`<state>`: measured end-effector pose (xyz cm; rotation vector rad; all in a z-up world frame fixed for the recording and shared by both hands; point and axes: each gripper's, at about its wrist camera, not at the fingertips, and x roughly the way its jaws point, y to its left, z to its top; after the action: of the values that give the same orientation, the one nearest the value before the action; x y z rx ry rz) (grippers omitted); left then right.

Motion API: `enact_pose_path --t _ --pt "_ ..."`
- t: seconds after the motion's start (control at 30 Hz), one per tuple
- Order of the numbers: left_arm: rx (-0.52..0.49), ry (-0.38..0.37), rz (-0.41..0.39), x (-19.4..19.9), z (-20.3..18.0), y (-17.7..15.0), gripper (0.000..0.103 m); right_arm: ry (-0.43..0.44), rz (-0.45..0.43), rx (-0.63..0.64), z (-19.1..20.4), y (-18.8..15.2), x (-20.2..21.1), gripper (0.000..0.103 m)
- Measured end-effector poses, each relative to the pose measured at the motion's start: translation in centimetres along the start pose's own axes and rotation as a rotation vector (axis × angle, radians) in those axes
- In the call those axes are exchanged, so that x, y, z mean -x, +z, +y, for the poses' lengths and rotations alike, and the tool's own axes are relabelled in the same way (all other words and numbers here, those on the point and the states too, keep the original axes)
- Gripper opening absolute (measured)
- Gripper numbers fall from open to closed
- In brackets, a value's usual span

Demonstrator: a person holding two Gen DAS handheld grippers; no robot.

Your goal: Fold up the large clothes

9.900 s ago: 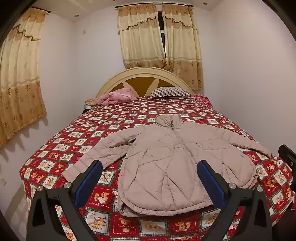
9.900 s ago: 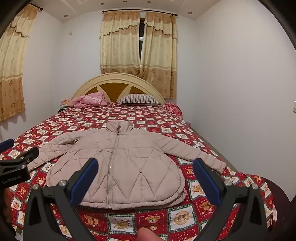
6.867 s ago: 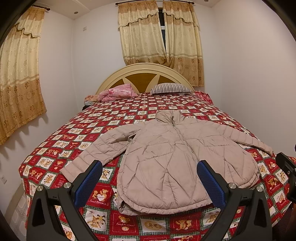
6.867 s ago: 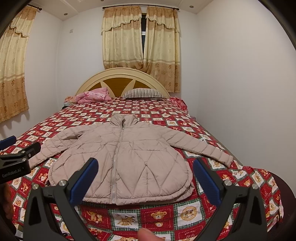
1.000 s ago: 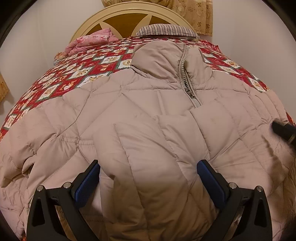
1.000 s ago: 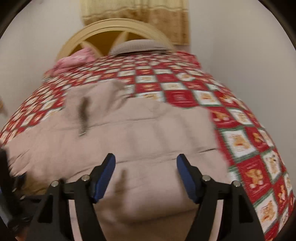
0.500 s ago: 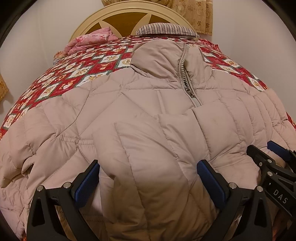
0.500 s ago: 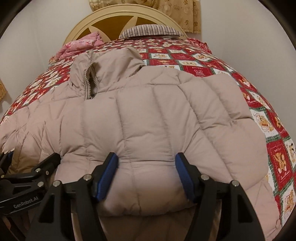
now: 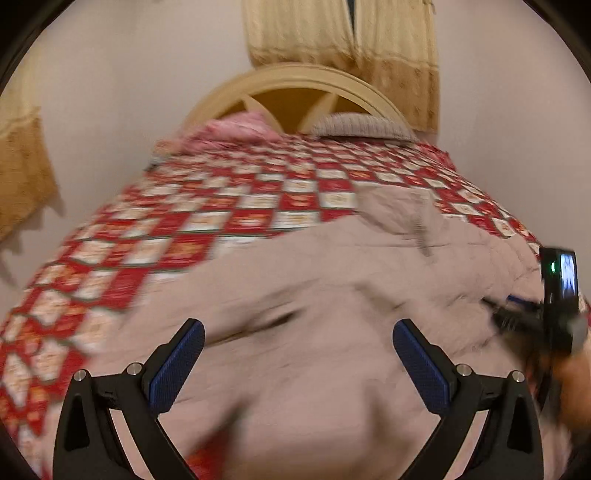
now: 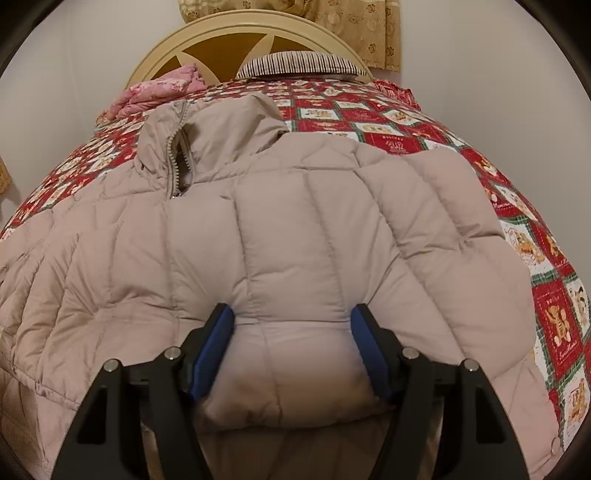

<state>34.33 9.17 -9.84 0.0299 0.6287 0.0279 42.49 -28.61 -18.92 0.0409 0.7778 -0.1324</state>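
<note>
A beige quilted puffer jacket (image 10: 288, 229) lies on the bed, its collar and zipper (image 10: 173, 162) toward the headboard. Its right sleeve is folded across the body. My right gripper (image 10: 291, 343) pinches the sleeve's cuff end (image 10: 291, 373) between its blue pads (image 10: 212, 350). In the blurred left wrist view the jacket (image 9: 314, 295) fills the lower frame. My left gripper (image 9: 295, 363) is open and empty just above it. The right gripper's body (image 9: 557, 295) shows at that view's right edge.
The bed has a red patchwork bear quilt (image 10: 406, 122). A pink bundle (image 10: 162, 92) and a striped pillow (image 10: 299, 62) lie by the cream arched headboard (image 10: 221, 40). Walls close in on both sides. Curtains (image 9: 332, 33) hang behind.
My left gripper has swung left and lifted away from the folded left sleeve; its view is now blurred. My right gripper has closed tighter on the right sleeve's cuff.
</note>
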Motion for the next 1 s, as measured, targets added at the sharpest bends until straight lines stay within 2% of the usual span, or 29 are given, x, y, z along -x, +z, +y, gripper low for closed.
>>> enact_pose_path --t 0.1,0.17,0.27,0.3,0.4,0.47,0.57,0.63,0.7,0.73,0.77,0.87,1.0 --pt "0.045 0.127 0.022 3.3 7.5 -3.9 0.102 0.005 -0.005 -0.005 -0.1 -0.1 0.2 0.070" --pt "0.090 0.245 0.077 4.8 12.7 -7.2 0.102 0.008 -0.008 -0.009 -0.1 -0.1 0.3 0.071" --pt "0.189 0.381 0.103 6.8 18.2 -11.3 0.102 0.010 -0.014 -0.013 -0.2 -0.1 0.4 0.071" --pt "0.231 0.404 0.102 7.5 19.8 -12.8 0.102 0.011 -0.015 -0.014 -0.2 -0.1 0.5 0.071" --pt "0.327 0.380 0.136 8.0 22.1 -15.8 0.102 0.008 -0.018 -0.016 -0.1 -0.2 0.6 0.072" --pt "0.361 0.347 0.133 7.4 21.8 -16.4 0.102 0.005 -0.019 -0.016 -0.1 -0.2 0.6 0.072" --pt "0.360 0.311 0.111 6.2 20.6 -16.1 0.102 0.001 -0.022 -0.019 -0.2 -0.3 0.8 0.073" --pt "0.348 0.291 0.120 4.9 20.1 -15.9 0.087 0.002 -0.025 -0.023 -0.3 -0.4 0.9 0.074" --pt "0.350 0.242 0.150 3.7 19.9 -15.7 0.036 0.005 -0.028 -0.031 -0.5 -0.4 1.0 0.074" --pt "0.345 0.243 0.140 3.6 19.8 -15.5 0.025 0.006 -0.031 -0.037 -0.6 -0.4 1.0 0.074" --pt "0.333 0.237 0.123 3.7 19.6 -15.1 0.007 0.007 -0.033 -0.041 -0.6 -0.4 1.1 0.075" --pt "0.296 0.256 0.065 5.3 19.9 -13.0 0.005 0.012 -0.038 -0.052 -0.8 -0.4 1.3 0.076" --pt "0.276 0.290 -0.041 8.3 22.2 -8.6 0.005 0.018 -0.043 -0.055 -0.8 -0.4 1.4 0.077"
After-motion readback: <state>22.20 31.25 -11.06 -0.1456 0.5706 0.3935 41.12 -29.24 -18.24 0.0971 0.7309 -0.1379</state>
